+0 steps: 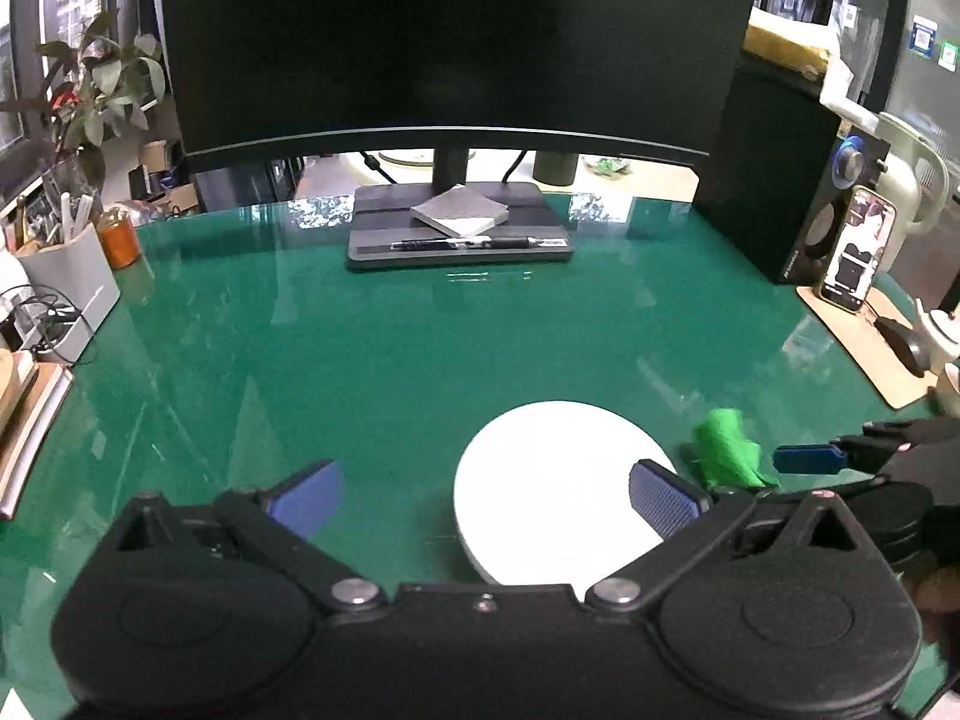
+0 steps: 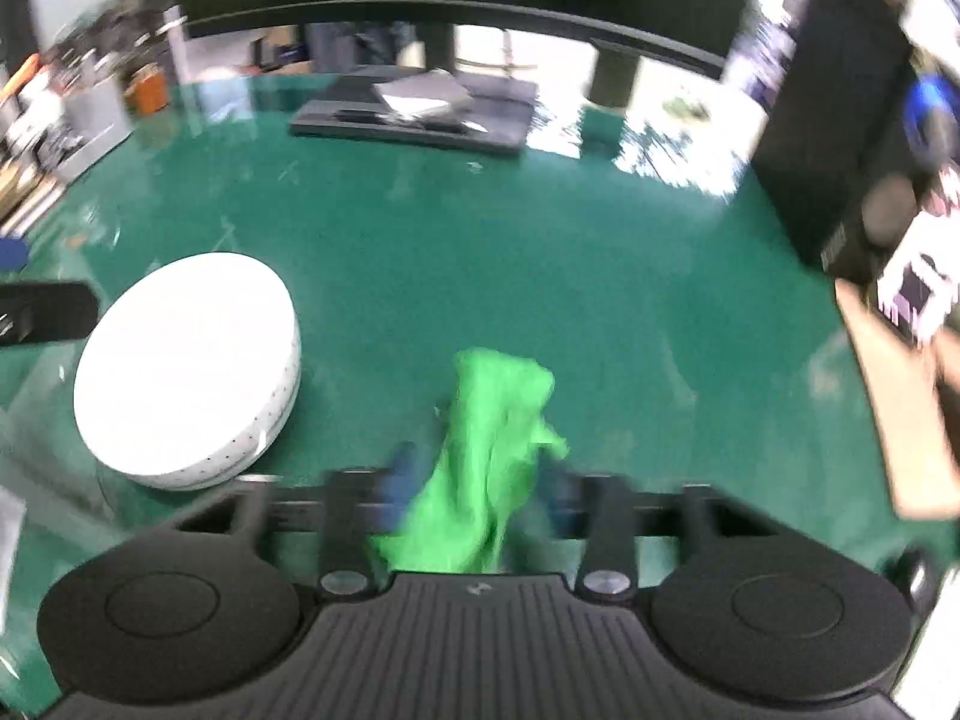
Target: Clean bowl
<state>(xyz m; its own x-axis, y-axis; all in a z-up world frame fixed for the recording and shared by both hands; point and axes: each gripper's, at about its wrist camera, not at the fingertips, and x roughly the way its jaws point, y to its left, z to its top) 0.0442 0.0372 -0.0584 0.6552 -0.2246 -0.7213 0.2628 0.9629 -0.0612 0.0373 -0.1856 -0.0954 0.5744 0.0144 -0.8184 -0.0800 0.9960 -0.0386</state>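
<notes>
A white bowl (image 1: 558, 480) rests on the green desk mat (image 1: 390, 348), showing a flat white face; in the right wrist view the bowl (image 2: 186, 360) has a dotted side wall. My left gripper (image 1: 480, 486) is open just above the mat, its right blue pad (image 1: 663, 495) over the bowl's right rim and its left pad off to the bowl's left. My right gripper (image 2: 480, 486) is shut on a crumpled bright green cloth (image 2: 492, 420). The cloth (image 1: 726, 450) hangs just right of the bowl. The right wrist view is motion-blurred.
A large monitor (image 1: 444, 42) stands at the back on a base holding a notepad (image 1: 459, 213) and a pen. A black speaker (image 1: 774, 180), a phone (image 1: 858, 249) and a wooden pad with a mouse (image 1: 900, 342) sit right. A grey holder (image 1: 66, 282) and orange can (image 1: 120, 237) sit left.
</notes>
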